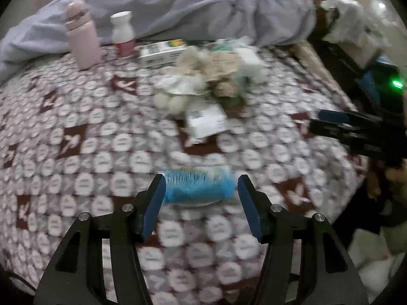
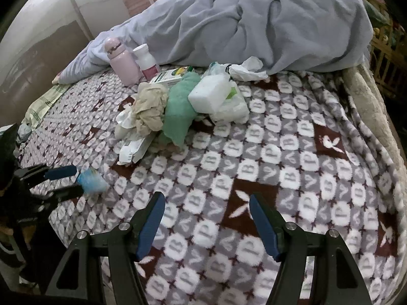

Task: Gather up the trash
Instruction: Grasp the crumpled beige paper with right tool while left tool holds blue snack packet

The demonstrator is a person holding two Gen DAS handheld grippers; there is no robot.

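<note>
**A:** Since you're keeping the list, what is item 1?

**B:** Item 1: blue wrapper (image 1: 198, 185), crinkled, lying on the patterned blanket (image 1: 76, 178) near the bed's front edge. It sits between the 2 tips of the left gripper (image 1: 201, 185), long axis running straight across the gap from finger to finger.

**A:** Jaw state on that one?

**B:** Spread. The left pad looks to be at the wrapper's end; the right pad stands just clear of the other end. I would not call it a pinch yet. The picture is blurred, so contact on the left side I cannot settle.

**A:** And the other tool?

**B:** Item 2: right gripper (image 2: 206, 208), jaws also spread, nothing between them but blanket. The wrapper lies off to its left, well apart, so the left hand is plainly the nearer.

**A:** Remaining stock?

**B:** Item 3: the heap (image 2: 178, 101) farther up the bed, with crumpled tan paper, a green cloth, a white packet, a small box. Behind it, 1 pink bottle (image 2: 122, 61) and 1 white bottle (image 2: 146, 61), upright, then the grey quilt (image 2: 254, 20).

**A:** What does the pickup hinge on?

**B:** My guess: closing along the wrapper's length will crumple it lengthwise.
</note>
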